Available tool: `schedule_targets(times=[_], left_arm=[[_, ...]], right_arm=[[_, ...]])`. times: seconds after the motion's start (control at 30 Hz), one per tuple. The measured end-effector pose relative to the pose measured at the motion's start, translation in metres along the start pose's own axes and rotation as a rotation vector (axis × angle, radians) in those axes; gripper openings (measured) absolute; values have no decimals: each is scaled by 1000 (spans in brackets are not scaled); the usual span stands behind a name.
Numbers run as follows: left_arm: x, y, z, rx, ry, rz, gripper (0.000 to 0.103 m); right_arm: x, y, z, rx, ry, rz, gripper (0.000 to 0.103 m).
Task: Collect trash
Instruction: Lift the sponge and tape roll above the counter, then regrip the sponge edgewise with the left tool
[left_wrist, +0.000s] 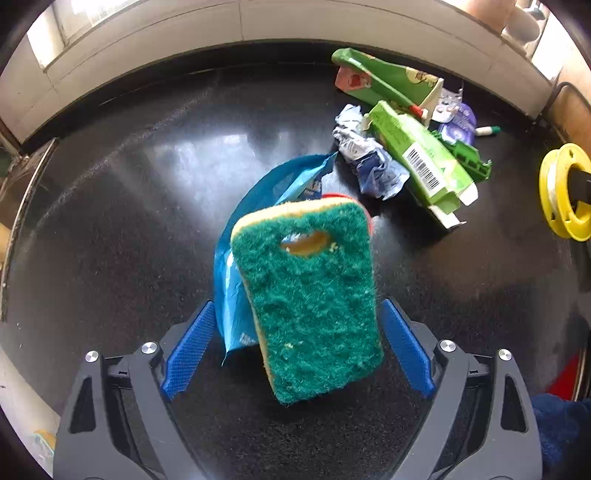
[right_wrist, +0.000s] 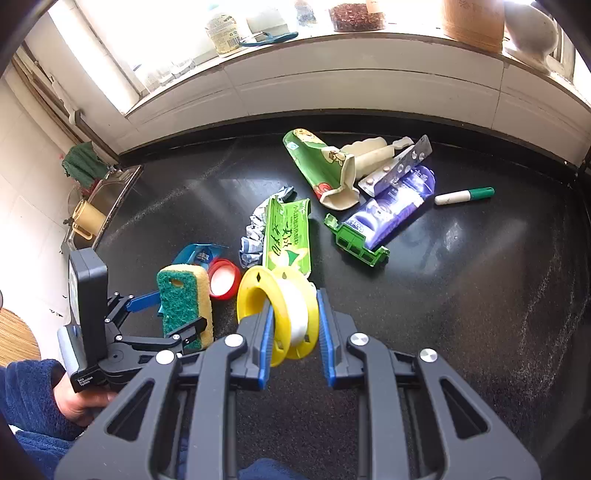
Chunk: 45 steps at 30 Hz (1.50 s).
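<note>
1. We are seeing the left gripper (left_wrist: 297, 345) with its blue fingers (left_wrist: 190, 349) spread wide, and a green-and-yellow scouring sponge (left_wrist: 308, 295) standing on edge between them. In the left wrist view neither pad is visibly pressing the sponge, so the tool is standing open around it.
2. The right wrist view is showing the same sponge (right_wrist: 184, 308) upright on the black countertop (right_wrist: 480, 295), with the left gripper (right_wrist: 162, 314) reaching in from the left and its near finger crossing the sponge's lower edge.
3. A blue plastic wrapper (left_wrist: 258, 206) is lying just behind the sponge, and a red-rimmed lid (right_wrist: 222, 277) is sitting just beside it.
4. The right gripper (right_wrist: 293, 314) is straddling a yellow spool (right_wrist: 280, 306) wound with white tape. The left blue finger is sitting inside the spool's hub and the right finger is touching the outer flange; we are reading this as closed on the spool.
5. The remaining trash is lying farther back on the counter: a crumpled blue-white paper (left_wrist: 369, 158), a flattened green carton with a barcode (left_wrist: 424, 162), a green printed paper cup (right_wrist: 317, 162), a pill blister strip (right_wrist: 399, 166), a purple tube (right_wrist: 395, 203) resting on a green plastic tray (right_wrist: 354, 245), and a green-capped marker (right_wrist: 463, 195) well apart to the right.
6. A tiled windowsill (right_wrist: 332, 74) is running along the back of the counter.
</note>
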<state>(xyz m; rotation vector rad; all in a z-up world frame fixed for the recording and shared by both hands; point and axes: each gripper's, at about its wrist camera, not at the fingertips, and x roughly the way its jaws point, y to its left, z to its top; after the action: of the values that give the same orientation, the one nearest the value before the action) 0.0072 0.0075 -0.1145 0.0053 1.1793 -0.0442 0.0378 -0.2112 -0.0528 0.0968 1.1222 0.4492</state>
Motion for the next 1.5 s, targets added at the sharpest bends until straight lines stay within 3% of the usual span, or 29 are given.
schedule_targets(times=[0.07, 0.2, 0.37, 0.57, 0.67, 0.8, 1.0, 1.17, 1.5], left_arm=[[-5, -3, -2, 5, -20, 14, 87], [1, -5, -7, -18, 16, 11, 87], [-4, -8, -12, -32, 15, -2, 65], [-44, -5, -14, -47, -70, -47, 59], [-59, 4, -16, -69, -117, -102, 59], [-52, 9, -17, -86, -82, -113, 59], [-30, 2, -20, -39, -39, -89, 66], [-19, -7, -21, -37, -3, -49, 82], [1, -13, -27, -91, 30, -41, 84]], right_arm=[[1, 0, -1, -3, 4, 0, 22], [3, 0, -3, -8, 15, 3, 22], [4, 1, -4, -20, 26, 3, 22], [9, 7, -5, -42, 48, 12, 22], [12, 11, -6, -56, 57, 19, 22], [15, 16, -5, -69, 60, 28, 22], [16, 23, -4, -78, 59, 40, 22], [12, 19, -7, -74, 57, 33, 22], [9, 4, -19, -80, 92, 1, 22]])
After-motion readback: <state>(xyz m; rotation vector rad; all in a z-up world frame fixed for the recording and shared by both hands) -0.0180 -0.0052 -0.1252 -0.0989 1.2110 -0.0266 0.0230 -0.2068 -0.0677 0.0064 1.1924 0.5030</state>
